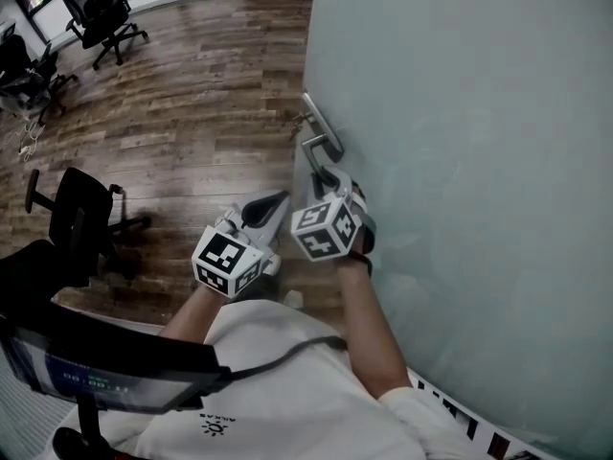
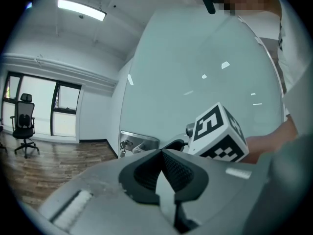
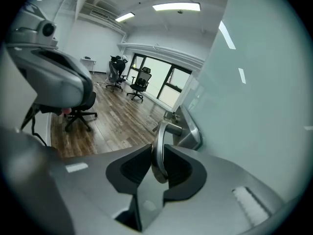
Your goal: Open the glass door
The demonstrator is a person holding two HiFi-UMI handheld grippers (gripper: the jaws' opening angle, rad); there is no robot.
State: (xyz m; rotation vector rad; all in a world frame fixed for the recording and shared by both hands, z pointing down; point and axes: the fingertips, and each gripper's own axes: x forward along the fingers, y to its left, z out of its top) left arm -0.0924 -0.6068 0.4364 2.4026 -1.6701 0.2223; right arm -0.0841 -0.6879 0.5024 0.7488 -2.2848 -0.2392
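Glass door (image 1: 460, 161), a frosted panel, fills the right half of the head view, with its free edge running down the middle of the frame and its lever handle (image 1: 321, 147) on a lock plate (image 1: 319, 123) just right of that edge. The grasp looks done: the right gripper (image 1: 330, 182) is clenched on the lever, and in the right gripper view the metal bar (image 3: 159, 151) stands upright between the dark pads with both seeming to press on it. The left gripper (image 1: 273, 204) hangs just left of it, jaws closed together on nothing (image 2: 162, 173), taking no part. No jamb shows beside the door's edge, only wooden floor (image 1: 192, 113), so the door may already be off its frame, though how far I cannot tell. What is left, by my reading, is swinging the panel wide and then letting go of the lever.
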